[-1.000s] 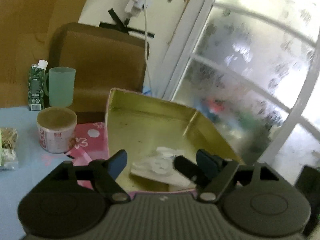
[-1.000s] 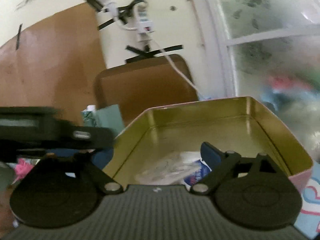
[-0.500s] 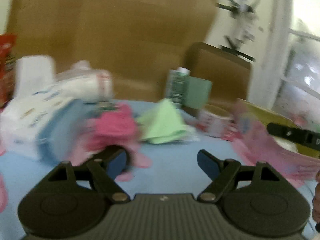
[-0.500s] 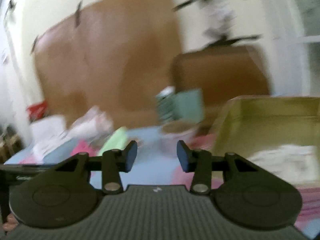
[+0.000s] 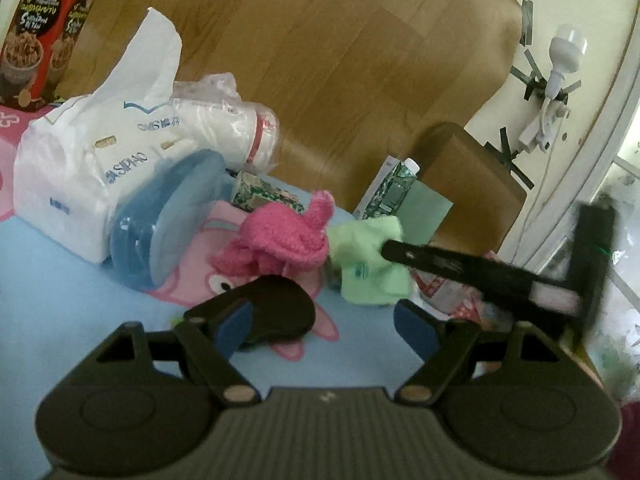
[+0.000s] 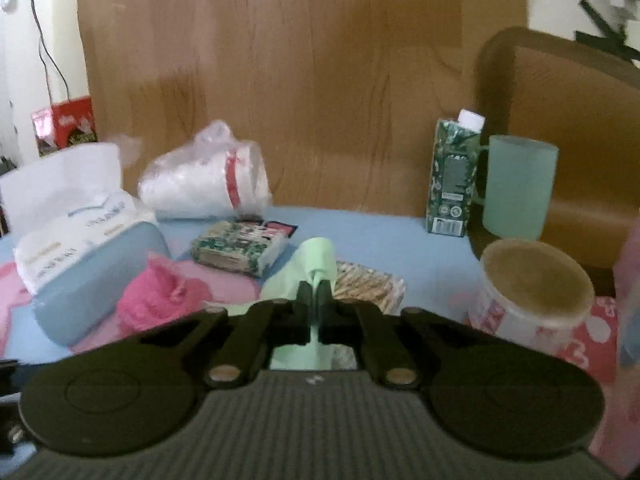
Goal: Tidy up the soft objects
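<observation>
- The right gripper (image 6: 316, 300) has its jaws pinched tight on the light green cloth (image 6: 316, 268), a fold of it squeezed between the fingertips and more of it showing under the jaws.
- From the left wrist view that same green cloth (image 5: 370, 260) sits bunched on the blue tabletop (image 5: 60, 272), with the right gripper (image 5: 390, 248) reaching in from the right and touching its edge.
- The left gripper (image 5: 322, 322) hovers with its jaws spread wide and nothing between them; a dark flat object (image 5: 280, 312) lies just by its left finger, too unclear to name.
- The pink fluffy cloth (image 5: 288, 236) is heaped just left of the green one, touching it, on a pink printed mat (image 5: 192, 280).
- Containers now: a soft pack of tissues (image 5: 76, 164) stands at the left, one white sheet pulled up out of its top.
- Leaning against that pack is a translucent blue lidded tub (image 5: 160, 220); its contents cannot be made out.
- Behind it, a clear plastic bag holds a sleeve of white cups (image 6: 208, 180), lying on its side.
- At the right in the right wrist view, a round pink-printed tub (image 6: 532, 292) sits with a brown top; whether that is a lid or its contents is not clear.
- A green drink carton (image 6: 452, 176) with a white cap stands upright, a pale green mug (image 6: 518, 188) right beside it.
- A small patterned packet (image 6: 240, 248) lies flat between the cups and the green cloth.
- A red snack box (image 5: 44, 28) stands at the far left.
</observation>
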